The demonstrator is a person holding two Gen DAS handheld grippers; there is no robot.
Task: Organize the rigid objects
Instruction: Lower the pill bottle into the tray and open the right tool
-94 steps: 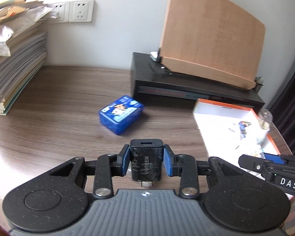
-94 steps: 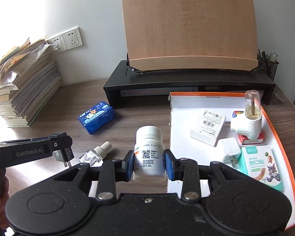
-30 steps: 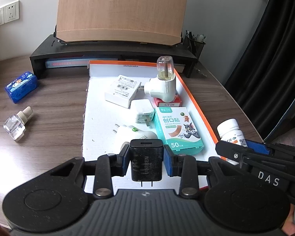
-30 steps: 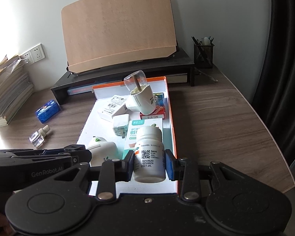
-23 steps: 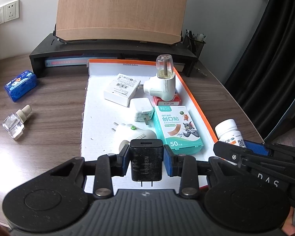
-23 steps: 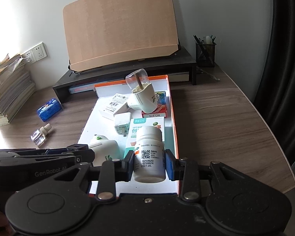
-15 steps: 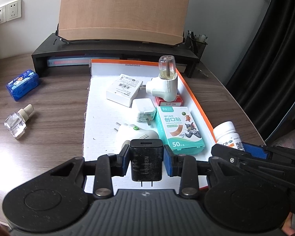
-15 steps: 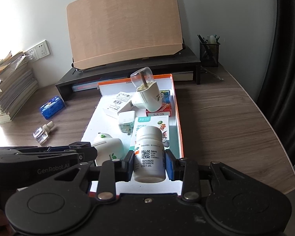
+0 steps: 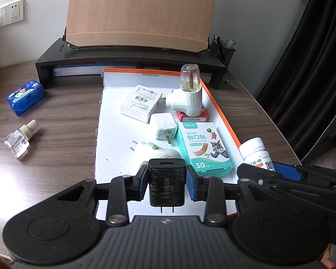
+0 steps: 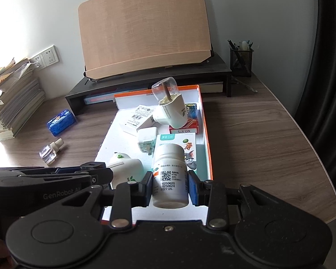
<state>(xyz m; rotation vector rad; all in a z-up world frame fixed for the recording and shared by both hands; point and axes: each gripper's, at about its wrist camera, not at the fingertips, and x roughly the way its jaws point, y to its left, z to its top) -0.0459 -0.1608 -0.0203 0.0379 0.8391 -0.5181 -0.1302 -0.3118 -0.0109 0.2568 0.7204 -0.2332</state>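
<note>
Left wrist view: the left tongs [image 9: 167,185] clamp a black charger [image 9: 167,185] above the near end of the orange-rimmed tray [image 9: 221,121]. Right wrist view: the right tongs [image 10: 170,187] grip a white pill bottle [image 10: 169,177] over the same tray's near right corner, on the worktop [image 10: 257,139].

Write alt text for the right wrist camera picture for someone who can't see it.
The right gripper clamps a white pill bottle above the near end of an orange-edged tray already holding chargers and small boxes. The left gripper reaches in beside it.
</note>
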